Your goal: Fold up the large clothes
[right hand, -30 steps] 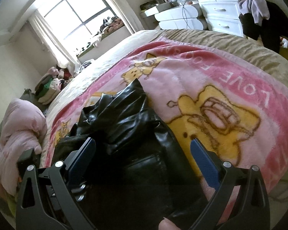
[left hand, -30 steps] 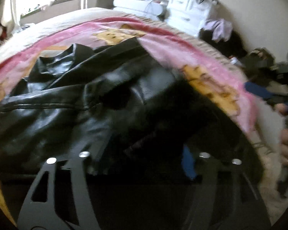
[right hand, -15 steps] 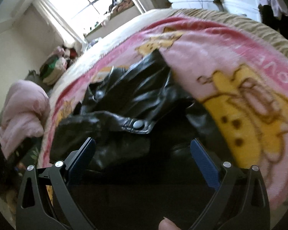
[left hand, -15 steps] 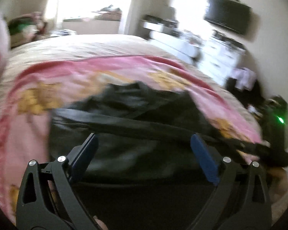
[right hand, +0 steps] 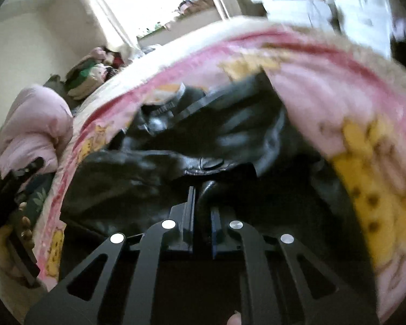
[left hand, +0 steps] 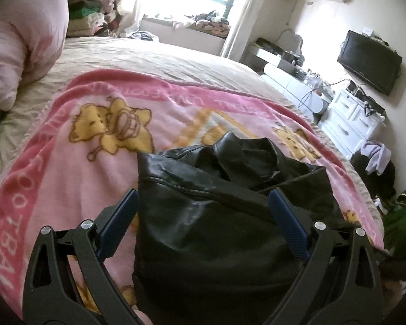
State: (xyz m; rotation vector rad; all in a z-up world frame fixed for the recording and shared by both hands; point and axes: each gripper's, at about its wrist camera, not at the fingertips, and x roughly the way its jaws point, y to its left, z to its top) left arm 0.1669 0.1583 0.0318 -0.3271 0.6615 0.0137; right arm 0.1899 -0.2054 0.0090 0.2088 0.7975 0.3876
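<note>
Black leather jacket [left hand: 219,216] bunched on the pink cartoon blanket [left hand: 75,162] of the bed. Right claw [right hand: 201,216] closing, a jacket fold pinched between its pads. Left claw [left hand: 203,214] spread wide, empty, straddling the jacket's near hem, directly ahead.

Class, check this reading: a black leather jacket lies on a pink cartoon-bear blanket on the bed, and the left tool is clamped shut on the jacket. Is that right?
Not quite. The left tool stands wide open over the black leather jacket, gripping nothing, as the left wrist view shows. The jacket does lie on the pink cartoon-bear blanket on the bed.
</note>
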